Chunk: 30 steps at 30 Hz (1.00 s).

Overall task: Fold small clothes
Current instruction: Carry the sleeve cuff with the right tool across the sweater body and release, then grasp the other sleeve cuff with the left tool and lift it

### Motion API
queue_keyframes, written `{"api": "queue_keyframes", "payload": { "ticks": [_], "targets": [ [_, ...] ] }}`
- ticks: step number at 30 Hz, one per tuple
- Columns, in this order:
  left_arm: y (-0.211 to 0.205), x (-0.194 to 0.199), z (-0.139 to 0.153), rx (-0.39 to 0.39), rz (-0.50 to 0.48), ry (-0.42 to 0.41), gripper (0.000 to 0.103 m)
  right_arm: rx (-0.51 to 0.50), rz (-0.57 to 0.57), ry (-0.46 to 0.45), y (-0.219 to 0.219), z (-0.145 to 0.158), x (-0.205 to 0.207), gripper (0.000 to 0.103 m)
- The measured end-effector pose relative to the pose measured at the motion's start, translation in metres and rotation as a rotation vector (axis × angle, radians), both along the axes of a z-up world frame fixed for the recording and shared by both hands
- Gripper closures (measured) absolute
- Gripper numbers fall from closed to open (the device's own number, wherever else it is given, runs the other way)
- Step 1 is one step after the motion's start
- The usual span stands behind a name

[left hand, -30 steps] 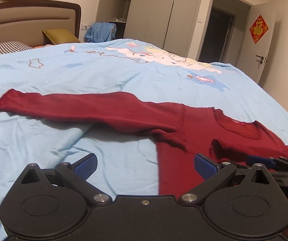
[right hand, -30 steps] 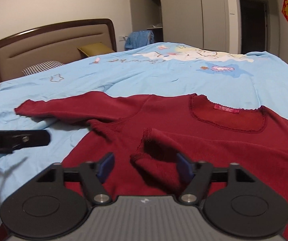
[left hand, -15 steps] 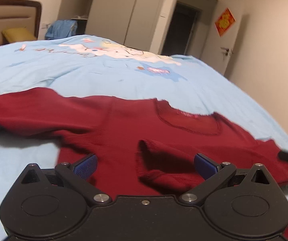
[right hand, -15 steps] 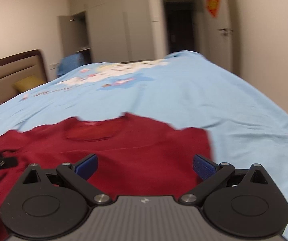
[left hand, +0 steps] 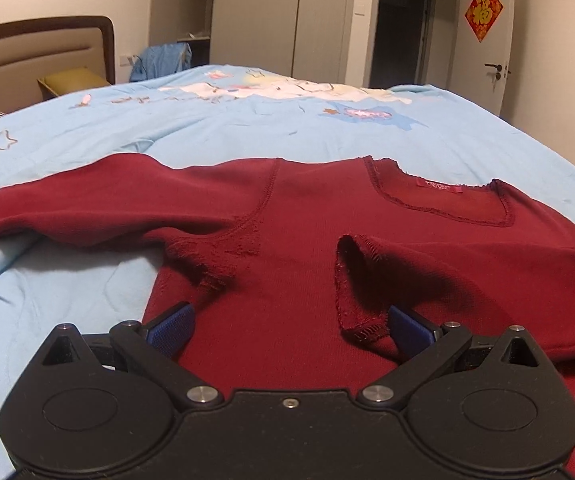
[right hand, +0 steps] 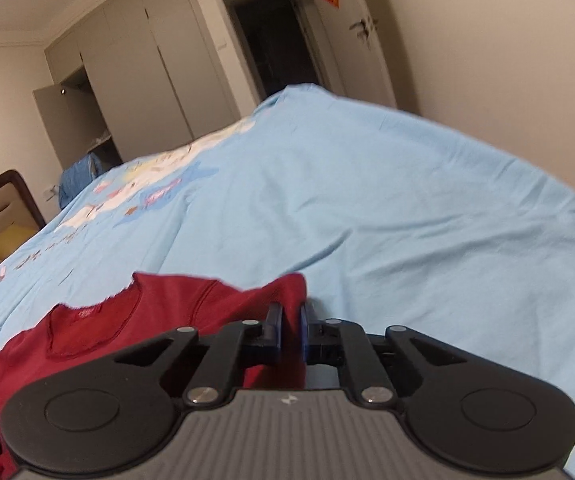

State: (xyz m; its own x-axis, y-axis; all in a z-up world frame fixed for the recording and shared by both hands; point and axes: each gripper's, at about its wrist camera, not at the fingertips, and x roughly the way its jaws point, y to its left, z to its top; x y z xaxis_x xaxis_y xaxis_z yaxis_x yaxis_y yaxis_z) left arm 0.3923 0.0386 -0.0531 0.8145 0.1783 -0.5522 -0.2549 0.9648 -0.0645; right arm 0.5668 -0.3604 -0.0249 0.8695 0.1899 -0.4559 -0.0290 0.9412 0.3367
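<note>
A dark red long-sleeved top (left hand: pixel 311 240) lies spread on the bed's light blue sheet (left hand: pixel 247 128), neckline away from the cameras with a pink label (left hand: pixel 439 186) showing inside it; one sleeve (left hand: pixel 87 204) stretches flat out to the left, while the other sleeve (left hand: pixel 427 276) is folded in across the chest, its frayed cuff (left hand: pixel 351 280) gaping open near the middle of the body; the left gripper (left hand: pixel 287 330) hovers low over the lower part of the top with its blue-padded fingers (left hand: pixel 169 326) wide apart, the right-hand pad just beside the folded cuff, holding nothing; the right gripper (right hand: pixel 290 330) sits at the top's right edge with its fingers (right hand: pixel 274 328) drawn together and clamped on a fold of the red fabric (right hand: pixel 279 292), which rises in a small peak just ahead of the pads; beyond, the sheet's cartoon print (left hand: pixel 287 90) runs toward a padded headboard (left hand: pixel 35 56), an olive pillow (left hand: pixel 73 80), grey wardrobes (left hand: pixel 255 16), a dark doorway (left hand: pixel 401 36) and a white door with a red ornament (left hand: pixel 483 12).
</note>
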Motion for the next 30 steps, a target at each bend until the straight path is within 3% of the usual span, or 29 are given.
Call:
{"api": "queue_keyframes", "payload": {
  "ticks": [4, 8, 11, 16, 20, 23, 24, 26, 30],
  "targets": [
    [0.002, -0.005, -0.002, -0.005, 0.003, -0.009, 0.0, -0.056, 0.01, 0.022, 0.004, -0.008, -0.006, 0.089],
    [0.003, -0.005, -0.004, -0.008, 0.002, -0.012, 0.0, -0.088, 0.006, -0.025, 0.002, 0.0, -0.035, 0.065],
    [0.001, -0.005, -0.005, 0.002, 0.002, -0.016, 0.0, -0.149, -0.001, -0.066, -0.001, 0.003, -0.071, 0.057],
    [0.001, -0.006, -0.006, 0.003, 0.002, -0.017, 0.0, -0.26, 0.034, -0.101, 0.008, -0.006, -0.13, 0.052],
    [0.001, -0.006, -0.006, 0.003, 0.002, -0.018, 0.0, -0.362, 0.089, -0.098, 0.029, -0.016, -0.138, 0.053],
    [0.001, -0.006, -0.006, 0.002, 0.002, -0.019, 0.0, -0.377, 0.095, -0.104, 0.041, -0.015, -0.127, 0.055],
    [0.001, -0.006, -0.006, 0.003, 0.002, -0.019, 0.0, -0.378, 0.095, -0.11, 0.043, -0.016, -0.124, 0.058],
    [0.001, -0.006, -0.006, 0.004, 0.002, -0.019, 0.0, -0.39, 0.076, -0.11, 0.045, -0.017, -0.117, 0.088],
    [0.0, -0.007, -0.005, 0.006, 0.002, -0.021, 0.0, -0.393, 0.057, -0.114, 0.045, -0.023, -0.119, 0.092]
  ]
}}
